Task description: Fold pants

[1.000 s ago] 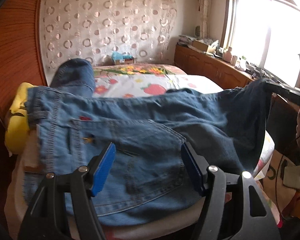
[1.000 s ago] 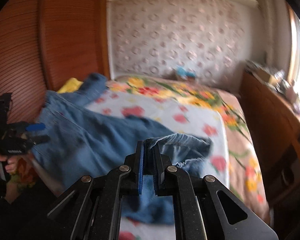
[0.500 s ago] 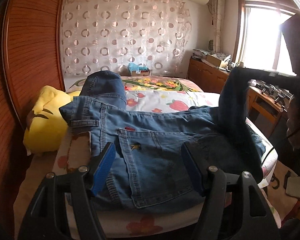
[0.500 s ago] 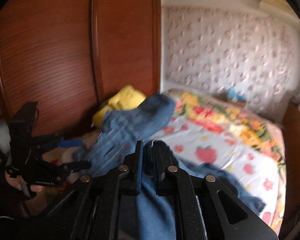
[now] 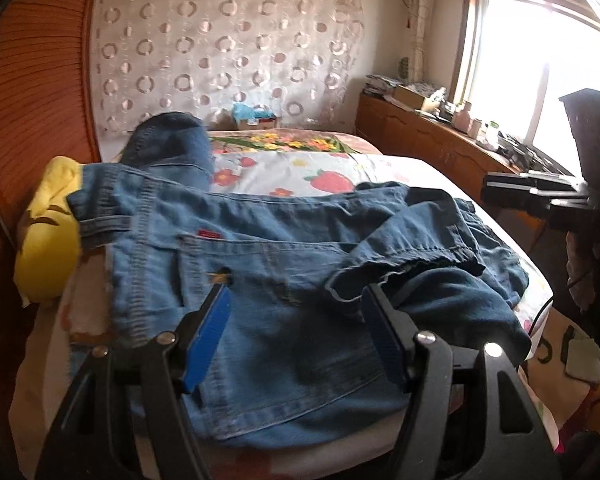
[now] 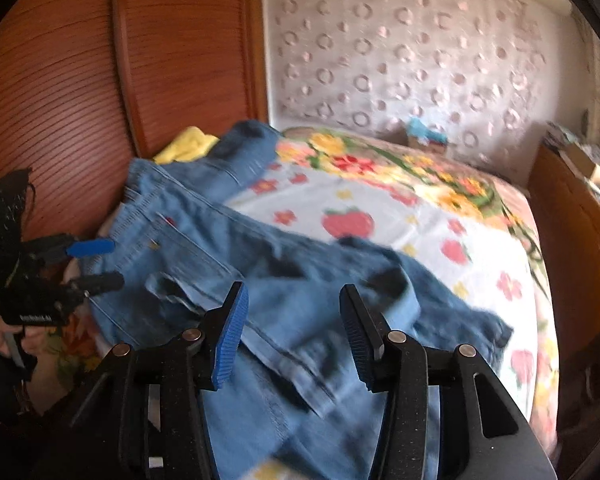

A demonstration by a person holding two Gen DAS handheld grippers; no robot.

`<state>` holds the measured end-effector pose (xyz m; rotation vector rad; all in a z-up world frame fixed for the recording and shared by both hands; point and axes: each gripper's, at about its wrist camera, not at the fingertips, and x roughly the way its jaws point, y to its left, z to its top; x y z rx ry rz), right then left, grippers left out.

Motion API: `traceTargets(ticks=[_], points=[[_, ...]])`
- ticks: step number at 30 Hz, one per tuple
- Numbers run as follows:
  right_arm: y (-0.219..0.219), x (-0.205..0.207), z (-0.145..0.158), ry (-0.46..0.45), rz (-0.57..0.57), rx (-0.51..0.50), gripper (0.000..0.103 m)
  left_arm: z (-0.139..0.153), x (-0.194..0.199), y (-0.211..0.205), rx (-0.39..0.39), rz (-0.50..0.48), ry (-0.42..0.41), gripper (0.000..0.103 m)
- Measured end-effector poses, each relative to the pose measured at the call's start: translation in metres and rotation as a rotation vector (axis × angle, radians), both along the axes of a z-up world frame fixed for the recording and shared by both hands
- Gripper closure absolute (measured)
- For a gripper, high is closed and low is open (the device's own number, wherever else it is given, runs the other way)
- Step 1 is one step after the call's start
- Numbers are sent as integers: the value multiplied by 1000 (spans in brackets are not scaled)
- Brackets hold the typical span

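Blue jeans (image 5: 268,264) lie across the near end of the bed, waistband to the left, one leg folded back over the seat with its hem (image 5: 400,268) on top. The other leg runs up toward the headboard (image 5: 168,140). My left gripper (image 5: 296,316) is open and empty just above the seat of the jeans. My right gripper (image 6: 292,320) is open and empty above the jeans (image 6: 300,280). The left gripper also shows in the right wrist view (image 6: 92,260), at the left bed edge.
The bed has a floral sheet (image 5: 324,176). A yellow plush pillow (image 5: 48,232) lies left of the waistband by the wooden wardrobe (image 6: 80,72). A wooden dresser (image 5: 428,140) with clutter runs under the window on the right.
My right gripper carried the jeans leg over toward the waistband, then opened and let it go. The leg now lies folded on the seat. My left gripper stayed open.
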<state>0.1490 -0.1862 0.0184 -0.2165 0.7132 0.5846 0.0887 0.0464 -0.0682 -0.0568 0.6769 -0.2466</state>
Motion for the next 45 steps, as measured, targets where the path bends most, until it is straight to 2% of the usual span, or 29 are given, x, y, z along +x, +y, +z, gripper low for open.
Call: traceTargets(ticks=[4,9,15,21,24,31,32,33,34,35,36,38,42,45], points=[[-18,3,-20,43,-43,8,53,-6,12,-17,20,-42,10,36],[-32,7,-45,106,-83,40,43,-13,25,-30,43,-84,31,36],[-31,13,-67,175,-88,54,42,-28,38,-35,80,-94,75,36],[-33,19,-82,254,-93,85,42,-30,41,-38,91,-112,70,37],[-39,24,-86,309,-95,132,42,-28,42,-42,94,-126,60,40],[-48,31,-87,352,-111,170,43,-25,43,-52,117,-158,41,48],[-48,31,-86,347,-110,169,46,-25,43,-52,118,-161,40,51],[-47,31,-85,340,-105,169,59,-24,43,-53,118,-164,38,52],[-47,32,-83,337,-100,170,67,-23,42,-53,118,-168,35,57],[-46,32,-82,334,-94,166,85,-22,42,-55,119,-170,30,60],[-44,31,-80,325,-89,159,94,-20,41,-56,122,-172,24,63],[-42,30,-74,297,-72,170,97,-15,38,-61,133,-184,12,78],[-43,25,-49,229,-61,222,100,-9,36,-69,162,-187,16,91],[-40,26,-25,180,-47,245,101,5,30,-72,169,-177,-19,97]])
